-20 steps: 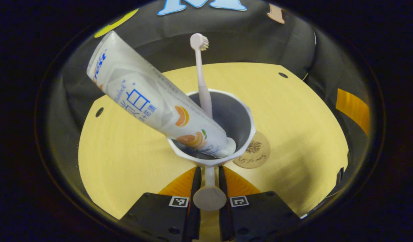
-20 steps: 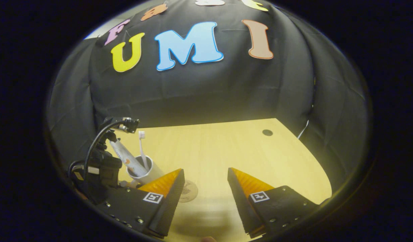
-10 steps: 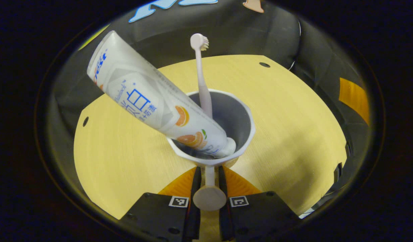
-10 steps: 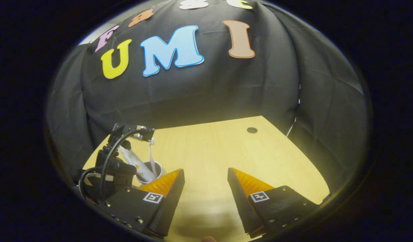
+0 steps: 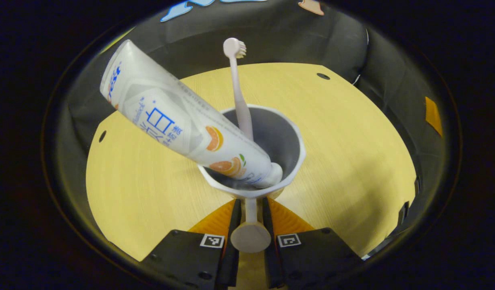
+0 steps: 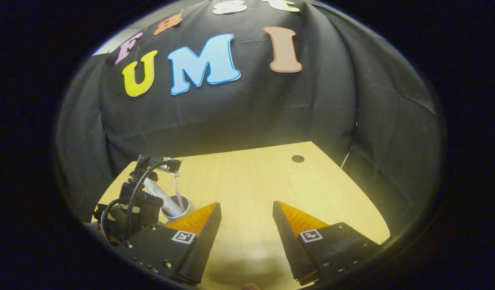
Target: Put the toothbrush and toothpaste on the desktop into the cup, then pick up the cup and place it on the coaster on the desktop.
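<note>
Desktop (image 5: 344,133) under gripped, loaded cup (image 5: 290,139)

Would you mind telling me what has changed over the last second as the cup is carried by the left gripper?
The cup, carried by the left gripper, has moved over the coaster, which showed beside it a second ago and is now hidden beneath it. In the right gripper view the cup sits lower. The grip on the cup's handle is unchanged, the toothpaste and toothbrush stay inside, and the right gripper stays open.

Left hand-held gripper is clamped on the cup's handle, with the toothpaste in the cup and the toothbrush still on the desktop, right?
Not quite. In the left gripper view the toothbrush stands in the cup beside the toothpaste. The left hand-held gripper does clamp the handle.
</note>
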Demonstrator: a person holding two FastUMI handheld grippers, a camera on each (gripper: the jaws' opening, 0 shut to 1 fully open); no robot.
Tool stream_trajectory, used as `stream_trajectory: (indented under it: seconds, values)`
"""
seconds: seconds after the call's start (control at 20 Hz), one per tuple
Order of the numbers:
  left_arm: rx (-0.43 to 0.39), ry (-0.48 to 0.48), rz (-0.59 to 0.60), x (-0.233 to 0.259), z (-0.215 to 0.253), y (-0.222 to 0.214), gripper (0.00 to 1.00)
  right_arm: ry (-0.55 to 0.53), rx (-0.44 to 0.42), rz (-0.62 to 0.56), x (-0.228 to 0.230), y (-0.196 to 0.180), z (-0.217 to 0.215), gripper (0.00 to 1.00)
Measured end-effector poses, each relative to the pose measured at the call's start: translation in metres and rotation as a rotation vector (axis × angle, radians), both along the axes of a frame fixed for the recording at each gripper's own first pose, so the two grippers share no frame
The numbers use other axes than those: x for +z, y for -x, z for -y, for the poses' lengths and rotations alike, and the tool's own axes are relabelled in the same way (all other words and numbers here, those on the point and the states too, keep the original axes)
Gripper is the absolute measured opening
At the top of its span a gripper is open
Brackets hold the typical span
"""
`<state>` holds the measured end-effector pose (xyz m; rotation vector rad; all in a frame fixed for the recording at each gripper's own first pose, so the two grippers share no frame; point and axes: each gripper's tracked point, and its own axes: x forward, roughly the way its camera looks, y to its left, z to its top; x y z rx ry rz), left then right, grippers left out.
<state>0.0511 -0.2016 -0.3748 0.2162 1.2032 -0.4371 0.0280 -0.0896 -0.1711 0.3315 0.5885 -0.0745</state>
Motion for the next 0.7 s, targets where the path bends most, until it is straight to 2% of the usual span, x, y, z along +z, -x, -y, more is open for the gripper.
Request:
stream_trajectory:
  seconds: [0.05,0.1,0.15,0.2,0.35,0.5,0.55,0.6,0.65,0.7]
  values:
    - [0.000,0.004,0.013,0.003,0.000,-0.001,0.35,0.002,0.007,0.001,0.002,0.001,0.001,0.78]
    - [0.003,0.003,0.030,0.005,0.000,-0.001,0.41,0.008,0.015,0.003,0.004,0.000,0.001,0.78]
    - [0.004,0.014,0.053,0.010,0.000,0.001,0.36,0.019,0.022,0.008,0.008,0.001,0.002,0.78]
    - [0.005,0.025,0.085,0.019,0.000,0.000,0.43,0.034,0.031,0.014,0.010,0.002,0.002,0.78]
    - [0.029,0.071,0.194,0.055,0.003,-0.003,0.52,0.047,0.061,0.041,0.022,0.013,-0.001,0.78]
    - [0.070,0.127,0.316,0.104,0.001,-0.002,0.48,0.068,0.089,0.101,0.043,0.018,-0.007,0.78]
    - [0.092,0.141,0.365,0.124,-0.002,-0.001,0.59,0.083,0.097,0.127,0.053,0.020,-0.007,0.78]
    - [0.115,0.158,0.411,0.142,-0.007,0.000,0.59,0.098,0.107,0.153,0.062,0.022,-0.009,0.78]
    - [0.138,0.174,0.459,0.163,-0.011,0.002,0.53,0.107,0.118,0.182,0.073,0.025,-0.012,0.78]
    - [0.157,0.191,0.510,0.184,-0.015,0.002,0.68,0.114,0.126,0.209,0.082,0.026,-0.015,0.78]
